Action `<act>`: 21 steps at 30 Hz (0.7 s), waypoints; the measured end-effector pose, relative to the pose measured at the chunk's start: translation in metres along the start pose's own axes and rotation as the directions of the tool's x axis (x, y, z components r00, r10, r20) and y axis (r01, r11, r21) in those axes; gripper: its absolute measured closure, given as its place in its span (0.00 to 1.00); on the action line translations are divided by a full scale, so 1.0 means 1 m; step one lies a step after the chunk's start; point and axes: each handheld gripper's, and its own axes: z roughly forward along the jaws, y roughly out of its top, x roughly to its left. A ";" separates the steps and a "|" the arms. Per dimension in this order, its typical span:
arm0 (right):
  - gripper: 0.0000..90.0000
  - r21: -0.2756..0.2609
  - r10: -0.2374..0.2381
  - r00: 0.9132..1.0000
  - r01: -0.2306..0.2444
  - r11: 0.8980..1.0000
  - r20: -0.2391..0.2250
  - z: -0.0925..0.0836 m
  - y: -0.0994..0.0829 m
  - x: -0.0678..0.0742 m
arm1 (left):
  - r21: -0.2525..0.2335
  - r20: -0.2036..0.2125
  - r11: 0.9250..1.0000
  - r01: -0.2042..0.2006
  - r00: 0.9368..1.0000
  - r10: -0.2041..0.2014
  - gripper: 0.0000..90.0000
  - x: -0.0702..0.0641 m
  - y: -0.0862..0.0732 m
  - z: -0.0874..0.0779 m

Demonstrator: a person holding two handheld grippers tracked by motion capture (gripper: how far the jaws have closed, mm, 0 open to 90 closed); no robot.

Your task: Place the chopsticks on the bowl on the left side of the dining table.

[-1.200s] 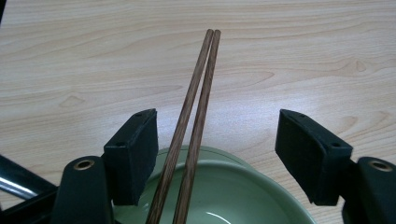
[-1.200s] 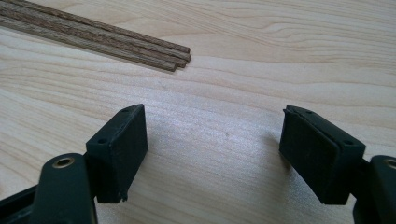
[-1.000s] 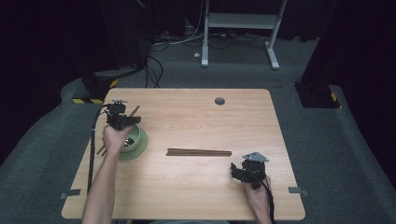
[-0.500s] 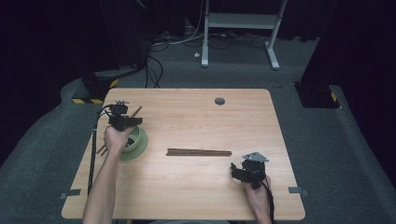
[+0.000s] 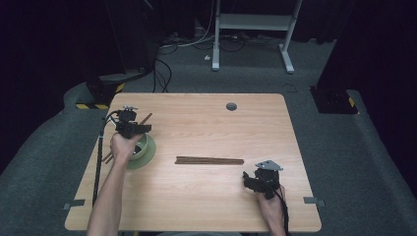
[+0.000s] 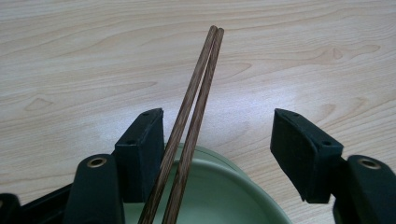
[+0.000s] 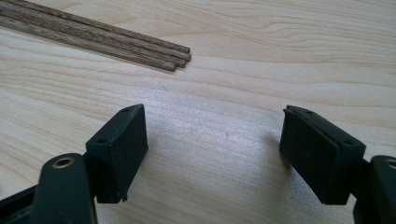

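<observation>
Chopsticks (image 6: 194,107) beside left tool's (image 6: 218,154) pad, jaws wide, closing slightly.

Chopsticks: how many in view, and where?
5, if none hide in the bundle: two across the green bowl between the open left tool, three bundled mid-table ahead of the right tool.

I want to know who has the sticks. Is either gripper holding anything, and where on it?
Nothing is held. The left gripper has just been closing, yet its jaws stand apart around the chopsticks on the green bowl. The right gripper is open.
</observation>
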 end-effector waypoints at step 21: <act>0.25 0.000 0.001 1.000 -0.001 1.000 0.000 0.000 0.000 0.000 | 0.003 0.025 0.998 -0.059 0.998 0.059 0.40 -0.012 -0.001 -0.002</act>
